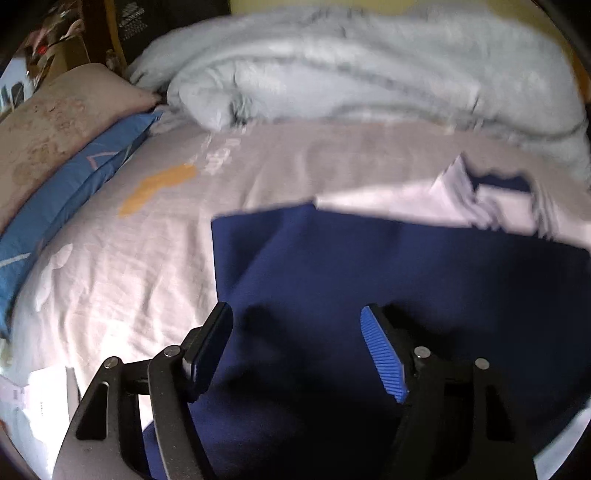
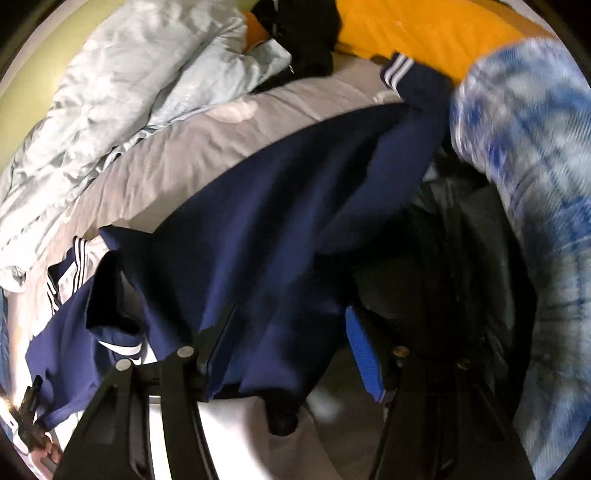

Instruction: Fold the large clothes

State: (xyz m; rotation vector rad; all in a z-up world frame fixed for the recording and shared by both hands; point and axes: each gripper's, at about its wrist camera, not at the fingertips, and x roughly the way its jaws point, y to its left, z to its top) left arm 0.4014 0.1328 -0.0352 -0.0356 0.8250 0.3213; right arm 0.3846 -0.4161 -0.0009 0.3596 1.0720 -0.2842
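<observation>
A large navy jacket (image 1: 369, 266) with white panels and white-striped sleeves lies spread on the bed sheet (image 1: 129, 266). My left gripper (image 1: 295, 314) hovers over its near left part. Its jaws stand wide apart and open, with the cloth lying flat beneath them. In the right wrist view the same jacket (image 2: 277, 206) runs diagonally across the bed, one striped cuff (image 2: 399, 70) at the far end. My right gripper (image 2: 288, 314) is open over the jacket's near edge. Navy cloth lies between its fingers and laps against the left one (image 2: 218, 332), but the blue pad (image 2: 364, 354) is clear of it.
A crumpled light blue duvet (image 1: 369, 74) (image 2: 110, 92) fills the far side of the bed. A beige pillow (image 1: 55, 122) and a blue pillow (image 1: 74, 192) lie at the left. Orange cloth (image 2: 424, 33), a black garment (image 2: 303, 33) and a blue-white tie-dye sleeve (image 2: 535, 184) are at the right.
</observation>
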